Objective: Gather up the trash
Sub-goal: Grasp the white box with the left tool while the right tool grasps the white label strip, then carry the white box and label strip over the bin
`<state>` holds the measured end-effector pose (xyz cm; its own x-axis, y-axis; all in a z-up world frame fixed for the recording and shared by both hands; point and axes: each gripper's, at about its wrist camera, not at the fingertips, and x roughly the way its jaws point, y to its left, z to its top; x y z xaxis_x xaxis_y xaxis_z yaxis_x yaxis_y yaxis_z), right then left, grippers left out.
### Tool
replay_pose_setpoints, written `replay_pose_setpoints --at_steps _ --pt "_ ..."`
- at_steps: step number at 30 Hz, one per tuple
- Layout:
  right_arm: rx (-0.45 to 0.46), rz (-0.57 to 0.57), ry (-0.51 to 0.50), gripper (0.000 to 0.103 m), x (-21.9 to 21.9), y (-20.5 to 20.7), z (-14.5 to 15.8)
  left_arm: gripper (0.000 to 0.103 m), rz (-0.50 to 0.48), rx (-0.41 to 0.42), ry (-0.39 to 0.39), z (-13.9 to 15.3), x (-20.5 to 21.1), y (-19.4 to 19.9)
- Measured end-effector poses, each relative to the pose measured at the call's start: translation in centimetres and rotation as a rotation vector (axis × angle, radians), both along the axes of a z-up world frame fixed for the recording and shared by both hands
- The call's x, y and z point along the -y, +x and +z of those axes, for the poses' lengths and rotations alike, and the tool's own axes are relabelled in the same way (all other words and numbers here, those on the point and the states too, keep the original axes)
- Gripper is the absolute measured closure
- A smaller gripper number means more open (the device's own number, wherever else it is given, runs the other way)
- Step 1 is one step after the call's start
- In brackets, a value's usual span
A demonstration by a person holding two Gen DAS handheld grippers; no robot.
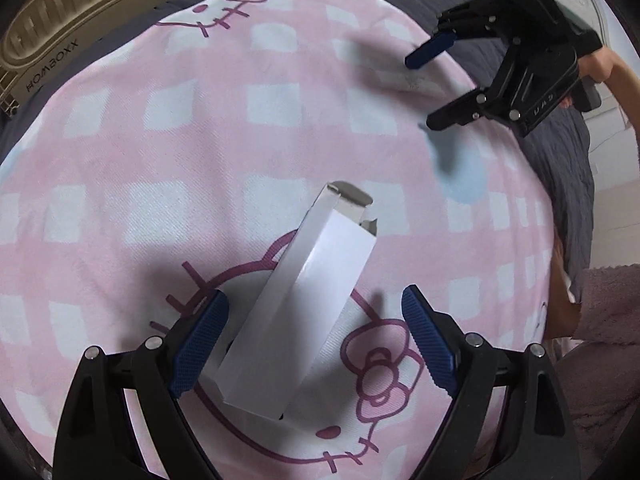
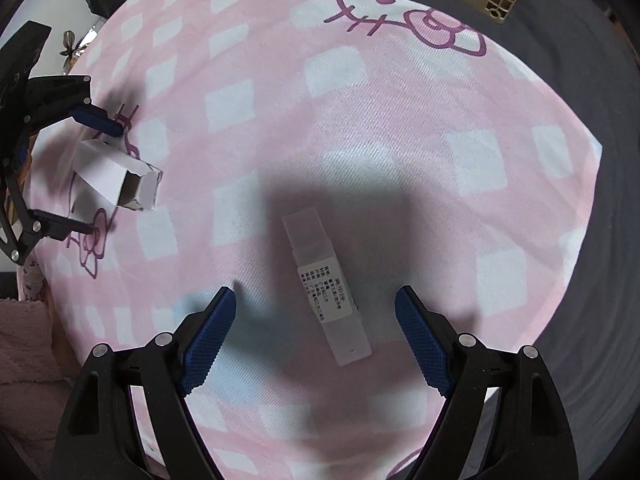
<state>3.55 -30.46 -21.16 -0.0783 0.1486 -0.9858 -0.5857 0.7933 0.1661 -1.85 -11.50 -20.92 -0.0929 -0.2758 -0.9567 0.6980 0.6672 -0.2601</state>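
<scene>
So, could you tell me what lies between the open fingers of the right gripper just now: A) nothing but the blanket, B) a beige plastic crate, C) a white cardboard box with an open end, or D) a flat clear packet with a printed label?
D: the right gripper is open over a flat clear packet with a printed label, lying on the pink blanket; the white box sits at the left gripper.

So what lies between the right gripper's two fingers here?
In the right wrist view, a flat clear packet with a printed label lies on the pink blanket between the open right gripper fingers, untouched.
</scene>
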Motion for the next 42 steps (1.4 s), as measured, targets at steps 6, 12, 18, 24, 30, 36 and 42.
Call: replay_pose_setpoints --at_steps 6,12,18,24,30,36,42 --pt "0.016 0.021 -0.022 0.024 -0.5 -0.7 -0.9 0.016 -0.055 0.058 0.024 -0.5 0.4 -0.8" --pt "0.025 0.022 -0.038 0.028 -1.5 -1.8 -1.3 0.02 -0.093 0.123 0.067 -0.9 0.9 -1.9" --pt "-0.005 -0.04 -0.023 0.068 -1.6 -0.9 -0.9 0.06 -0.051 0.153 0.081 -0.7 0.3 -1.4" --pt "-0.023 -0.091 -0.005 0.085 -1.3 -0.6 -0.7 0.071 0.007 0.134 0.048 0.0 -1.2 -0.6" --pt "0.004 -0.07 0.011 0.085 -2.5 -0.4 1.0 0.071 0.038 0.165 0.037 1.5 -3.0 -0.3" --pt "0.058 -0.044 0.018 0.085 -5.2 0.2 3.8 0.071 0.117 0.212 0.031 3.8 -6.5 0.8" --pt "0.125 -0.009 0.025 0.085 -9.2 0.7 7.0 0.071 0.22 0.271 0.055 6.2 -12.1 2.2"
